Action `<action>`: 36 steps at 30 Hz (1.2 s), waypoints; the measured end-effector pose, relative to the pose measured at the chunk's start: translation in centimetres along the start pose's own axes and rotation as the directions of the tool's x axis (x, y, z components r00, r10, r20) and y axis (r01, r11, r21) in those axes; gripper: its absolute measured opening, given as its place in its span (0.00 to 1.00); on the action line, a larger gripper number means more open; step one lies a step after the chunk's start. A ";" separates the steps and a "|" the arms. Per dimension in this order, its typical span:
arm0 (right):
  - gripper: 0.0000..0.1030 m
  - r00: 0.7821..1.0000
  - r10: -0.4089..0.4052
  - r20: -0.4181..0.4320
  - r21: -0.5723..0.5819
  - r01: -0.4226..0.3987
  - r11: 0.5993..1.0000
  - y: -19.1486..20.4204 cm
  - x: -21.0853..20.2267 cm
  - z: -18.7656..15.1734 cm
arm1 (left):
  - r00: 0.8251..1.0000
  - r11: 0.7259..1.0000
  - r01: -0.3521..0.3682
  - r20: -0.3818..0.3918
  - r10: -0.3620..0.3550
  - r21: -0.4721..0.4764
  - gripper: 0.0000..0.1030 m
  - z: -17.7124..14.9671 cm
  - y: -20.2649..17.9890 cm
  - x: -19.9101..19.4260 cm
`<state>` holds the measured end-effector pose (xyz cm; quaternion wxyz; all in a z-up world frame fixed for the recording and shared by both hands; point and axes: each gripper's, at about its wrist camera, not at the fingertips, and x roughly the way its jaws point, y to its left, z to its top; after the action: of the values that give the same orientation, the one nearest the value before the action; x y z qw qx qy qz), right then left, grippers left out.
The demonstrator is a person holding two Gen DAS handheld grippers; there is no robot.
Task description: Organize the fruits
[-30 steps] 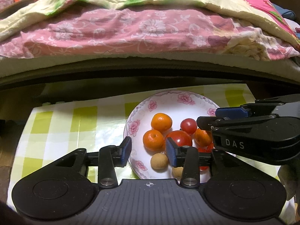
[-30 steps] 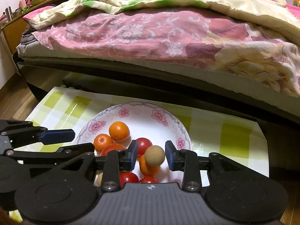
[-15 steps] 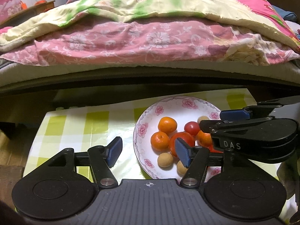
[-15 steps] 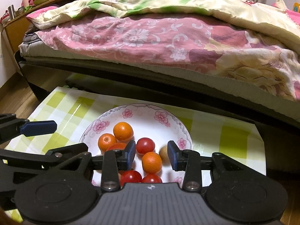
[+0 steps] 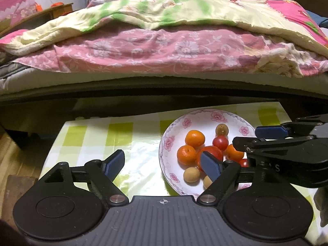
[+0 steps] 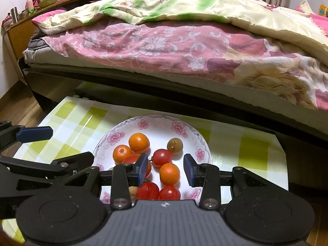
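Bedding (image 6: 164,41) fills the far side ahead of both claws, a pink floral quilt under a pale green one, heaped on a bed whose dark frame edge sits just beyond the table (image 5: 92,135). It hems the work in from that side but touches nothing on the checked cloth.

Beneath the claws the table is mostly bare, which probably explains why all the fruit sits gathered in the one plate (image 6: 143,123): the sorting looks close to done.

The left claw (image 5: 163,164) stands wide with nothing between its pads, its jaws having just been opening; the plate lies to its right, partly under its right finger, bare cloth under the rest. The right claw (image 6: 165,169) is narrower, also just opened a little, and holds nothing. It hangs over the plate's near half, an orange (image 6: 169,173) below the gap.

Fruit is packed close: tomatoes (image 6: 162,157) against oranges, so any pick risks nudging neighbours. A brown longan (image 6: 174,146) sits apart ahead of the right claw, likely just dropped there.

The two claws crowd each other, side by side over the plate.
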<state>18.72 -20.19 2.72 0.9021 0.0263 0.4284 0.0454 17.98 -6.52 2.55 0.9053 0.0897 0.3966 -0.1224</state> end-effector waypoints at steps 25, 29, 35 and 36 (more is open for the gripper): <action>0.43 0.999 -0.035 0.017 0.035 0.034 0.999 -1.1 -3.0 -1.7 | 0.998 0.998 -0.046 0.041 0.048 -0.045 1.00 -0.6 -0.7 -0.9; 0.43 0.999 -0.038 0.019 0.034 0.037 0.999 -0.9 -3.6 -2.3 | 0.997 0.997 -0.073 0.038 0.074 -0.029 1.00 -1.1 -1.1 -1.2; 0.44 0.999 -0.037 0.019 0.042 0.036 0.998 -0.9 -4.5 -3.0 | 0.998 0.998 -0.053 0.035 0.055 -0.032 1.00 -1.9 -1.3 -2.0; 0.44 0.999 -0.037 0.019 0.044 0.036 0.998 -0.9 -4.6 -3.2 | 0.998 0.998 -0.047 0.033 0.048 -0.036 1.00 -2.0 -1.3 -2.1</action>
<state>13.40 -21.51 4.20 0.9061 0.0386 0.4209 0.0193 14.85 -6.90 2.67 0.9160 0.0813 0.3812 -0.0953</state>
